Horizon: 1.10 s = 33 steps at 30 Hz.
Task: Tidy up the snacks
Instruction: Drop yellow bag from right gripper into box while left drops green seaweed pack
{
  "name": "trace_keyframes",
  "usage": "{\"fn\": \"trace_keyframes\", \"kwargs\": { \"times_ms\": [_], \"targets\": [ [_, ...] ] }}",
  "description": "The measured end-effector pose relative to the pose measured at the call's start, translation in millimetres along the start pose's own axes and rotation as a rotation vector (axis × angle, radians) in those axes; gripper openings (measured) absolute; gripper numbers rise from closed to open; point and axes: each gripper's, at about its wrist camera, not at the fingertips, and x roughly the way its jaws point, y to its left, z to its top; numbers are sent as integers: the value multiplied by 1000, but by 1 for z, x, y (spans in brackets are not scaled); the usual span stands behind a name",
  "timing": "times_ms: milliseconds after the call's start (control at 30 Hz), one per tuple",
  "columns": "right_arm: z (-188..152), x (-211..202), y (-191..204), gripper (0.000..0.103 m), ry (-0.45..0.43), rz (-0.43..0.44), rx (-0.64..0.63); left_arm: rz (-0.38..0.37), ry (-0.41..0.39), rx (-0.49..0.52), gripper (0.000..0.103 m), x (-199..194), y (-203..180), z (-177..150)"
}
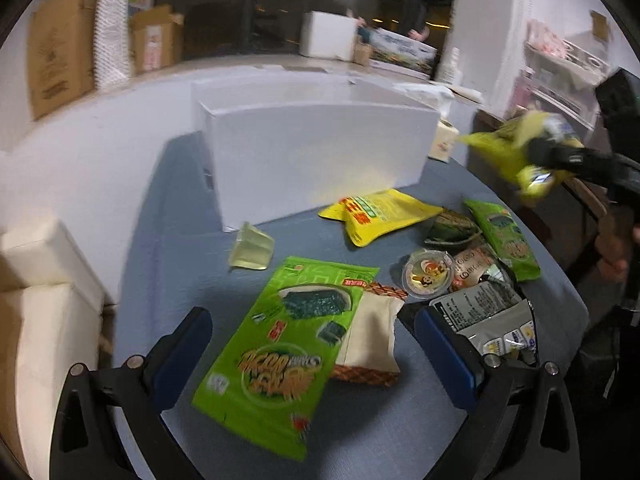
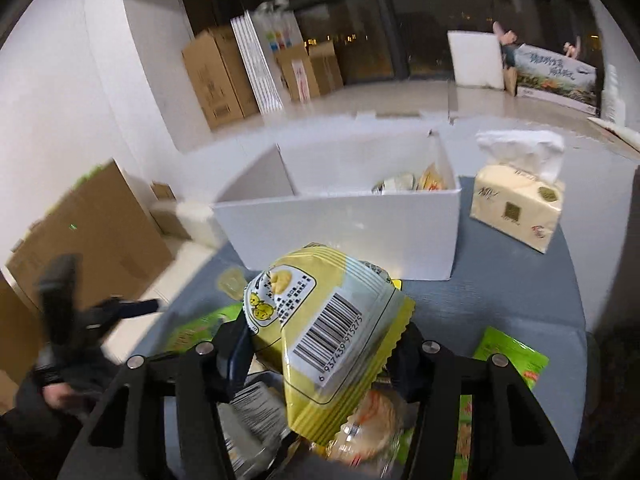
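Dark windows (image 2: 420, 32), white walls (image 2: 52, 100)

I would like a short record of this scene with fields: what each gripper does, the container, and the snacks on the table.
left gripper: open, above the green seaweed packet
right gripper: shut on the yellow snack bag
white box: open top, some snacks inside
table: yellow pouch, jelly cup, other packets
tissue pack: beside the box

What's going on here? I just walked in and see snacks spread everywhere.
A person with two handheld grippers is sorting snacks into a white box on the blue table. The right gripper is shut on a yellow snack packet, held up in front of the box. The left gripper is open over a green seaweed bag. Several snacks remain on the table.
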Motion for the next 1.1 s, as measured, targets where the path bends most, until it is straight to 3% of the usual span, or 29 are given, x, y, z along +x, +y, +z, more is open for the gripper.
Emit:
{"fn": "trace_keyframes", "kwargs": {
  "times_ms": [67,300,333,400,467,500,767,900,1100],
  "targets": [
    [-5,-16,4,60,-21,6,0,-58,23,1,103,10,11,4],
    [-23,-42,9,60,-69,4,0,-154,128,-22,103,39,32,4],
    [-24,-42,10,60,-72,1,-11,-150,135,-17,99,42,32,2],
    [-25,-41,11,60,-66,1,-19,-131,123,9,81,42,29,0],
    [-27,-39,12,60,-59,-5,-26,-172,118,2,73,39,29,-2],
    [-28,-39,12,60,-58,-3,-24,-185,106,4,72,36,28,-2],
    [-32,-34,16,60,-69,-16,-32,-71,-60,8,71,-16,12,12],
    [-22,-22,14,60,-59,-27,-4,-4,-173,-2,71,-47,-6,42],
    [27,1,6,60,-78,-53,3,45,-241,15,71,-56,-27,105]
  ]
}}
